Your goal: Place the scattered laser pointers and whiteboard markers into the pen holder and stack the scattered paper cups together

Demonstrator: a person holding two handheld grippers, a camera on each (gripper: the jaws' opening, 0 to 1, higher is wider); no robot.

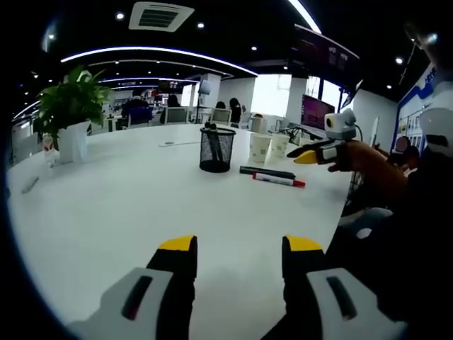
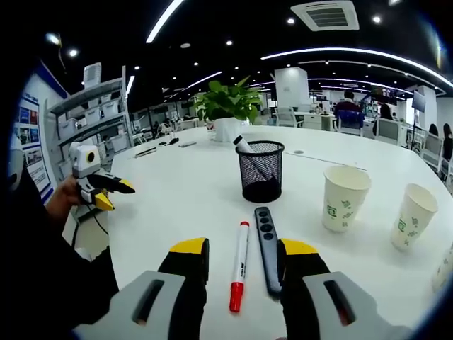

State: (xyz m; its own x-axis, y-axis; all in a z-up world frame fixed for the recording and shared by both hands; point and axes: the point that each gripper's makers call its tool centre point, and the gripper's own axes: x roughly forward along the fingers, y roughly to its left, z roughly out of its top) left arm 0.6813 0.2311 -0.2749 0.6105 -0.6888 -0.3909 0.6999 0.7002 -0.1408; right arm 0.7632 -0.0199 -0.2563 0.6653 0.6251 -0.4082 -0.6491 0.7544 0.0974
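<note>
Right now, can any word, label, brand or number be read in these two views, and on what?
None is legible.
Red marker: dark print on the barrel, too small to read.
Paper cups: green markings, blurred.
Laser pointer: buttons, no readable text.
Wall posters: blurred.

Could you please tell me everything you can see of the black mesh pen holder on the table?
The pen holder is a black cup of what looks like wire mesh, round, open at the top and narrowing slightly toward its base. It stands upright on the white table, beyond the red marker and the black laser pointer, touching neither. One pen-like item with a pale tip leans inside, poking over the rim. In the left gripper view it stands left of two paper cups.
</note>
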